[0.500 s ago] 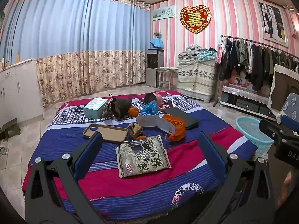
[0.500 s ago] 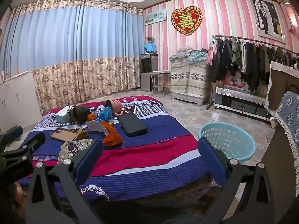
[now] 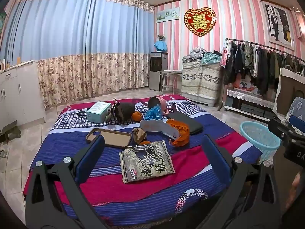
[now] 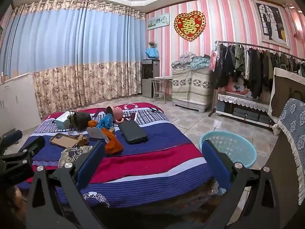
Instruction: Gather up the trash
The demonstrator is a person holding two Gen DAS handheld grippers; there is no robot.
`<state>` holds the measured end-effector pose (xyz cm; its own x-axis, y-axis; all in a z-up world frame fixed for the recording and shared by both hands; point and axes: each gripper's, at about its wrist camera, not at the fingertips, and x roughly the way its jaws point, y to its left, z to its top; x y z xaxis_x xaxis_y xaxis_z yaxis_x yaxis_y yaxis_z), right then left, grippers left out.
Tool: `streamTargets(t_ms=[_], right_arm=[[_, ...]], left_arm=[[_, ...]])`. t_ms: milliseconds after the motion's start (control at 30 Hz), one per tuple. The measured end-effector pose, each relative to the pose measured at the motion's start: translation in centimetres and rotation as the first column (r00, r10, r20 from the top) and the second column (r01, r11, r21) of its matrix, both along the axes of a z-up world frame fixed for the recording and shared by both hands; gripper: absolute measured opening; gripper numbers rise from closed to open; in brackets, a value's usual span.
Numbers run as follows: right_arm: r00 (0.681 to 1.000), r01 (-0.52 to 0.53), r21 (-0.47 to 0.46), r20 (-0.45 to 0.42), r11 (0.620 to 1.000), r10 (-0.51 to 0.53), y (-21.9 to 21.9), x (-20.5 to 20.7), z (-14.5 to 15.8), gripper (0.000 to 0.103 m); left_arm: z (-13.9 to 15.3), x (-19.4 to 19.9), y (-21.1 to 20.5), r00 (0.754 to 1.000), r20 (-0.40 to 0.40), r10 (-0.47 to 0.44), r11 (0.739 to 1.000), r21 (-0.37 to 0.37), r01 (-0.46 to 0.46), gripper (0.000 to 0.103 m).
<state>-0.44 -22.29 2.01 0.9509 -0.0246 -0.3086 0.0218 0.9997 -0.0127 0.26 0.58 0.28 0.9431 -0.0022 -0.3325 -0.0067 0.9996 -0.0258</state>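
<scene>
A flat printed snack wrapper (image 3: 145, 161) lies on the near part of the striped bed (image 3: 133, 194). Behind it are an orange wrapper (image 3: 180, 133), a crumpled brown wrapper (image 3: 139, 134), blue crumpled plastic (image 3: 153, 112) and orange peel (image 3: 136, 116). My left gripper (image 3: 151, 157) is open and empty, hovering just short of the snack wrapper. My right gripper (image 4: 152, 161) is open and empty over the bed's right front part. The light blue basket (image 4: 227, 147) stands on the floor right of the bed; it also shows in the left wrist view (image 3: 260, 138).
On the bed lie a phone case (image 3: 109, 137), a black pouch (image 3: 185, 123), a white fan-shaped card (image 3: 159, 126), a teal box (image 3: 98, 111), a dark knitted bag (image 3: 124, 111) and a tipped pink cup (image 3: 157, 103). A clothes rack (image 4: 255, 72) stands at right, white cabinets (image 3: 17, 95) at left.
Both grippers have shifted very slightly; the scene on the bed is the same.
</scene>
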Motion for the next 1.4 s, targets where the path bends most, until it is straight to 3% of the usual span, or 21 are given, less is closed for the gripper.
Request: streamTargets(t_ms=[1400], right_arm=[[1.0, 0.012, 0.018, 0.008, 1.0, -0.012, -1.31, 1.0, -0.19, 0.099]], left_arm=[[0.52, -0.28, -0.07, 1.0, 0.003, 0.001, 1.0, -0.005, -0.001, 0.098]])
